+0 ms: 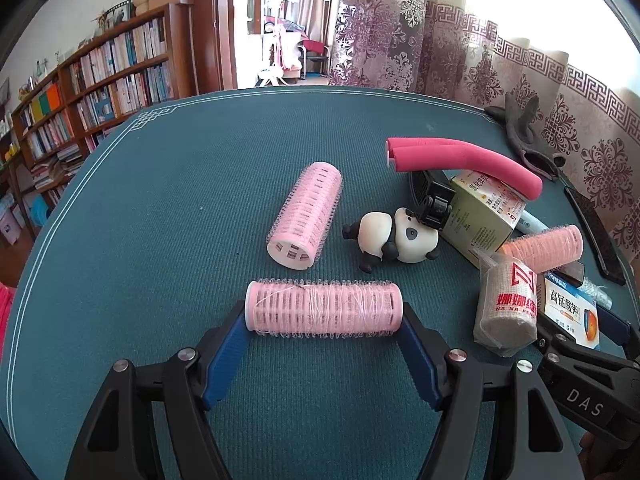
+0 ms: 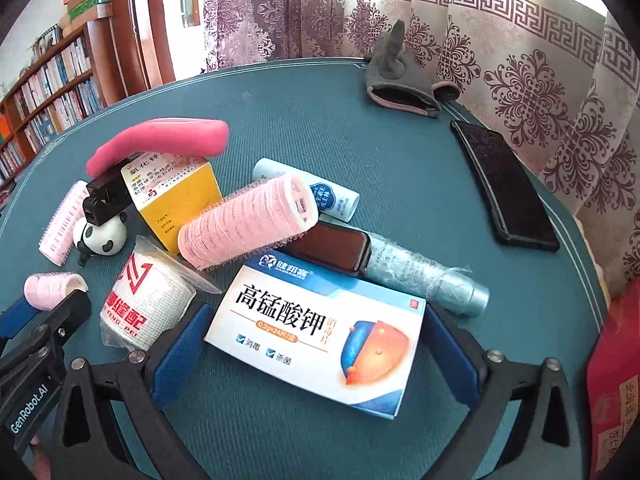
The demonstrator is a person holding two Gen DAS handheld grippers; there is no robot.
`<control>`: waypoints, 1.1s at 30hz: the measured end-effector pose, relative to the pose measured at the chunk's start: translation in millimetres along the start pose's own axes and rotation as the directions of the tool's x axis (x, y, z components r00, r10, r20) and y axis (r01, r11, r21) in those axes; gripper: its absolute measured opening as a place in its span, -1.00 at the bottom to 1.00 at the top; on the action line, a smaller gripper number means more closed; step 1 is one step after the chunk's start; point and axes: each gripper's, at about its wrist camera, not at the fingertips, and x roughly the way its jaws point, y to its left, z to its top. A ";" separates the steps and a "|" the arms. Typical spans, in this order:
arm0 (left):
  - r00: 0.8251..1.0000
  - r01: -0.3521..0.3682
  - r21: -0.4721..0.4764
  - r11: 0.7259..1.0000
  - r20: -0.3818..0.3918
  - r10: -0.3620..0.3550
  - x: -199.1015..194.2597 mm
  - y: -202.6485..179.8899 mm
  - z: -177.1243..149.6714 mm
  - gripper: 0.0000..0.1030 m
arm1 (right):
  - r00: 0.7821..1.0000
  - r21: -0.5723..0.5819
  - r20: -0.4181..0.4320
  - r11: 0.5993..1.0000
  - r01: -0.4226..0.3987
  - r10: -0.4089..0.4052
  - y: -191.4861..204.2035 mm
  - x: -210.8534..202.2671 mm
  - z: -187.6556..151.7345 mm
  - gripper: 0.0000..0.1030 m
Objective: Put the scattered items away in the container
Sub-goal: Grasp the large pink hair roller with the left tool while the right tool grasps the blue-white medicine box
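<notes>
Held lengthwise in the left gripper (image 1: 324,314): a pale pink mesh hair roller (image 1: 324,307), one blue finger (image 1: 230,340) pressed against each flat end, low over the teal fabric-covered desk (image 1: 180,184).

Just beyond it, a second pink mesh roller (image 1: 306,216) lying alone on the cloth, and beside that a small black-and-white panda figurine (image 1: 394,238) tipped on its side.

Piled to the right: a yellow-and-white cardboard medicine box (image 2: 176,204) with a bent hot-pink foam curling rod (image 2: 160,142) resting on top, a third pink roller (image 2: 248,222) leaning across the heap, a wrapped beige bandage roll (image 2: 140,304), a white tube (image 2: 320,196) and a clear-wrapped grey cylinder (image 2: 424,276).

Right gripper (image 2: 316,312) set around a white-and-blue medicine box (image 2: 320,336), blue fingers (image 2: 180,344) close at either side; impossible to tell whether pressing on the box or only flanking it.

Farther off near the patterned curtain (image 2: 520,60): a black phone (image 2: 504,184) and a grey glove (image 2: 396,76), well apart from the pile.
</notes>
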 end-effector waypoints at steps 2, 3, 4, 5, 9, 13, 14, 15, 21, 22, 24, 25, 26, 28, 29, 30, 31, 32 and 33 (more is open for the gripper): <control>1.000 -0.001 0.001 1.000 0.000 0.001 0.2 -0.6 0.1 0.41 | 1.000 -0.002 0.011 1.000 -0.006 0.006 -5.8 -5.3 -3.9 0.86; 1.000 -0.002 0.002 1.000 0.000 0.002 0.3 -0.8 0.1 0.41 | 1.000 -0.003 0.014 1.000 -0.015 0.015 -7.8 -7.9 -6.4 0.86; 1.000 -0.005 0.004 1.000 -0.001 0.005 0.3 -1.0 0.1 0.41 | 0.999 -0.003 0.018 1.000 -0.026 0.026 -11.4 -8.0 -7.3 0.85; 1.000 -0.006 0.005 1.000 -0.001 0.006 0.9 -1.7 0.5 0.41 | 0.999 0.000 0.021 0.999 -0.037 0.037 -14.8 -9.4 -8.2 0.85; 1.000 -0.007 0.006 1.000 -0.002 0.007 1.0 -2.0 0.7 0.41 | 0.994 0.028 0.032 0.994 -0.104 0.103 -25.7 -25.5 -23.1 0.85; 1.000 -0.007 0.006 1.000 -0.001 0.007 0.9 -1.4 0.7 0.41 | 0.987 0.061 0.047 0.985 -0.158 0.156 -37.0 -44.4 -38.9 0.85; 1.000 -0.006 0.005 1.000 -0.001 0.006 0.8 -1.3 0.8 0.41 | 0.986 0.058 0.053 0.985 -0.163 0.160 -38.3 -49.4 -43.0 0.85; 1.000 -0.005 0.004 1.000 -0.001 0.005 0.9 -1.4 0.9 0.41 | 0.985 0.050 0.060 0.985 -0.163 0.160 -38.9 -54.3 -46.8 0.85; 1.000 -0.010 -0.015 1.000 0.004 0.010 -2.6 1.3 -1.9 0.41 | 0.980 -0.038 0.162 0.993 -0.113 0.117 -32.1 -91.0 -65.4 0.85; 1.000 -0.009 -0.020 1.000 0.004 0.009 -4.0 1.8 -3.0 0.41 | 0.977 -0.052 0.182 0.994 -0.100 0.108 -31.0 -96.6 -65.8 0.85; 1.000 -0.003 -0.026 1.000 0.005 0.003 -6.9 1.3 -5.2 0.41 | 0.972 -0.071 0.215 0.994 -0.080 0.094 -29.4 -106.2 -66.8 0.85; 1.000 0.001 -0.025 1.000 0.006 -0.001 -8.6 0.2 -6.2 0.41 | 0.970 -0.078 0.227 0.994 -0.072 0.088 -29.3 -109.8 -67.3 0.85; 1.000 0.006 -0.022 1.000 0.010 -0.005 -10.7 -1.0 -7.1 0.41 | 0.968 -0.083 0.239 0.995 -0.062 0.081 -28.9 -113.5 -68.3 0.85; 1.000 0.014 -0.015 1.000 0.024 -0.014 -16.1 -4.5 -8.1 0.41 | 0.964 -0.090 0.255 0.995 -0.046 0.068 -30.4 -117.4 -69.4 0.85; 0.999 0.019 -0.012 1.000 0.033 -0.019 -19.5 -6.4 -8.1 0.41 | 0.963 -0.091 0.261 0.995 -0.040 0.062 -30.7 -119.2 -70.3 0.85; 0.999 0.024 -0.009 1.000 0.043 -0.023 -23.1 -7.5 -8.3 0.41 | 0.962 -0.090 0.266 0.995 -0.035 0.058 -31.4 -120.6 -70.7 0.85; 0.998 0.028 -0.007 1.000 0.053 -0.027 -26.7 -8.7 -8.5 0.41 | 0.961 -0.090 0.272 0.995 -0.032 0.055 -32.2 -122.7 -72.1 0.85; 0.998 0.031 -0.004 1.000 0.063 -0.031 -30.3 -10.3 -8.5 0.41 | 0.960 -0.088 0.277 0.996 -0.028 0.052 -33.3 -124.1 -72.8 0.85; 0.997 0.036 -0.002 0.999 0.072 -0.035 -33.6 -11.4 -8.7 0.41 | 0.958 -0.087 0.281 0.996 -0.025 0.048 -34.5 -125.3 -72.9 0.85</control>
